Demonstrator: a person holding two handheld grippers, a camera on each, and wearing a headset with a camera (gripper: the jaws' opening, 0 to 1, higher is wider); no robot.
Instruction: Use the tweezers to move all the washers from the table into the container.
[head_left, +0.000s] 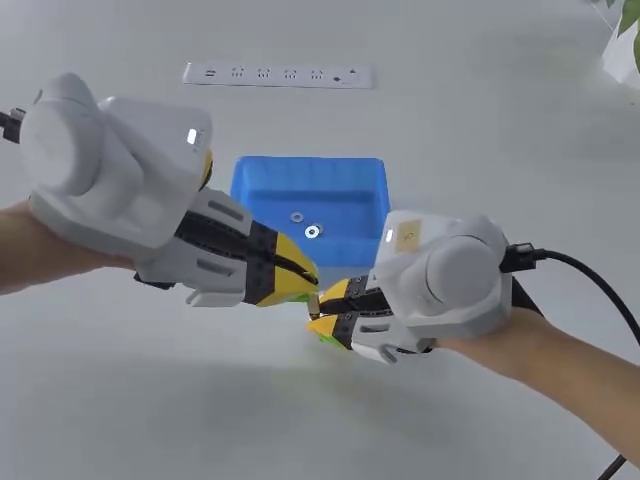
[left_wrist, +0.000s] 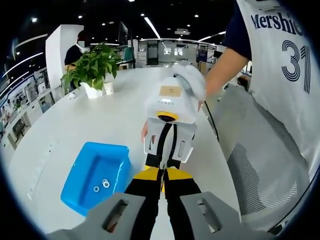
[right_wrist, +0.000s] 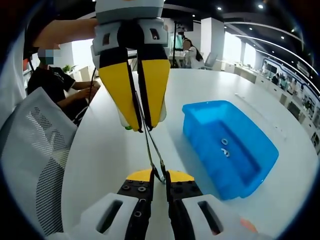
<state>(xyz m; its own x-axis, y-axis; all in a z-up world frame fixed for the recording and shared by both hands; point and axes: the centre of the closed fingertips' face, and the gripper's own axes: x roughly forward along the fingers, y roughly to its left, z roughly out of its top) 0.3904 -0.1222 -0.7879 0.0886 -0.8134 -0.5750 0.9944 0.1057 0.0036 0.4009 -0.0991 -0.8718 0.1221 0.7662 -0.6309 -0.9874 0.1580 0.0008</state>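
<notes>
Pinching thin metal tweezers (right_wrist: 149, 142) in right gripper view, narrow-jawed left gripper (right_wrist: 141, 127) and right gripper (right_wrist: 157, 176), blue plastic container (right_wrist: 196, 137) at three o'clock.

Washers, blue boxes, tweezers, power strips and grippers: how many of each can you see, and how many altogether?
Washers: 2
Blue box: 1
Tweezers: 1
Power strip: 1
Grippers: 2, the left gripper and the right gripper
Total: 7

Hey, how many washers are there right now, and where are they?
2. One washer and a second washer lie side by side on the floor of the blue container. Others could be hidden from view.
</notes>
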